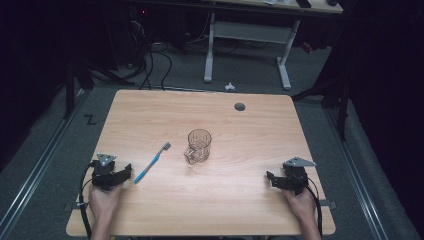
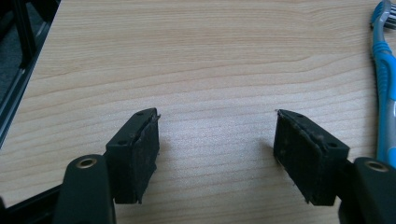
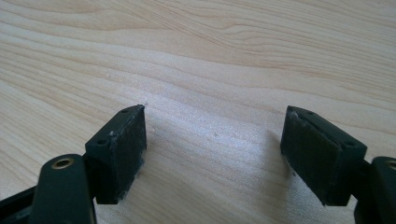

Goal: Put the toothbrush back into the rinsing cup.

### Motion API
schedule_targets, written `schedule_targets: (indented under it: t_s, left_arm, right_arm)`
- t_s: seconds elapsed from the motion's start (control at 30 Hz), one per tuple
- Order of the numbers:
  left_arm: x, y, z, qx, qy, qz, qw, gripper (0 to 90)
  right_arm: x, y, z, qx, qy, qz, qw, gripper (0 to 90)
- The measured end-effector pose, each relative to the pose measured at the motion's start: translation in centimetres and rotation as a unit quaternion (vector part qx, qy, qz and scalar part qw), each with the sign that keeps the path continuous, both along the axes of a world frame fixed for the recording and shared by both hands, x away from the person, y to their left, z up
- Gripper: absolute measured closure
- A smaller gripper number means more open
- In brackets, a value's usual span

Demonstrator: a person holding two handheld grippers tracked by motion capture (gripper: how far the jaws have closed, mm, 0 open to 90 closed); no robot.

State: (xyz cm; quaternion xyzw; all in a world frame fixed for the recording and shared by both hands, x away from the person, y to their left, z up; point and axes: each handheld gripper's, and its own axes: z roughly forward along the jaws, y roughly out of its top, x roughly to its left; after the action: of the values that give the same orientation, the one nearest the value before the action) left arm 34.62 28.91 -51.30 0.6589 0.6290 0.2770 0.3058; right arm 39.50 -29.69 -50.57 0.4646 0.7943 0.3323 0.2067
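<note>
A clear glass mug stands upright near the middle of the wooden table. A blue toothbrush lies flat to its left, bristle end toward the mug. In the left gripper view the toothbrush runs along the right edge. My left gripper rests at the table's front left, just left of the toothbrush handle, open with bare wood between the jaws. At the front right my right gripper is open too, with bare wood between its jaws.
A round cable hole sits near the table's far right edge. Beyond the table stand a white desk frame and loose cables on the grey floor. A metal rail runs along the floor on the left.
</note>
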Motion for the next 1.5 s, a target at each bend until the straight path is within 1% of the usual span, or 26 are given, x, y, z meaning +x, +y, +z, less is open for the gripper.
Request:
schedule_targets:
  t_s: [0.1,0.23,0.3,0.43,0.5,0.63,0.73,0.8,0.87,0.97,1.13,1.27,1.4,1.5]
  left_arm:
    - [0.0,0.0,0.0,0.0,0.001,-0.001,1.0,32.1]
    - [-0.1,0.1,0.1,-0.009,0.003,-0.005,0.9999,34.1]
    - [-0.2,0.1,0.2,-0.01,0.004,-0.008,0.9999,34.7]
    - [-0.4,0.0,0.4,-0.01,0.002,-0.014,0.9998,35.5]
    - [-0.5,-0.1,0.6,-0.015,-0.002,-0.018,0.9997,35.9]
    - [-0.7,-0.3,1.1,-0.018,-0.001,-0.03,0.9994,36.8]
    - [-0.9,-0.5,1.6,-0.018,-0.007,-0.04,0.999,37.3]
    - [-1.0,-0.7,1.9,-0.022,-0.01,-0.046,0.9987,37.8]
    - [-1.1,-1.0,2.1,-0.022,-0.008,-0.052,0.9984,37.8]
    - [-1.2,-1.4,2.5,-0.016,-0.007,-0.064,0.9978,38.1]
    - [-1.6,-2.2,2.9,-0.014,-0.006,-0.08,0.9967,38.5]
    - [-1.7,-2.9,3.1,-0.008,0.0,-0.096,0.9954,38.7]
    - [-1.7,-3.5,3.3,-0.01,0.004,-0.108,0.9941,39.4]
    - [-1.6,-4.0,3.4,-0.007,0.013,-0.115,0.9932,40.1]
  right_arm:
    - [0.0,0.0,0.0,0.0,0.0,0.0,1.0,22.7]
    - [0.0,0.0,0.0,0.0,0.0,0.0,1.0,22.6]
    - [0.0,0.0,0.0,0.0,0.0,0.0,1.0,22.6]
    - [0.0,0.0,0.0,0.0,0.0,0.0,1.0,22.7]
    - [0.0,0.0,0.0,0.0,0.0,0.0,1.0,22.7]
    - [0.0,0.0,0.0,0.0,0.0,0.0,1.0,22.6]
    - [0.0,0.0,0.0,0.0,0.0,0.0,1.0,22.7]
    - [0.0,0.0,0.0,0.0,0.0,0.0,1.0,22.7]
    - [0.0,0.0,0.0,0.0,0.0,0.0,1.0,22.7]
    - [0.0,0.0,0.0,0.0,0.0,0.0,1.0,22.7]
    - [0.0,0.0,0.0,0.0,0.0,0.0,1.0,22.6]
    - [0.0,0.0,0.0,0.0,0.0,0.0,1.0,22.7]
    - [0.0,0.0,0.0,0.0,0.0,0.0,1.0,22.7]
    - [0.0,0.0,0.0,0.0,0.0,0.0,1.0,22.7]
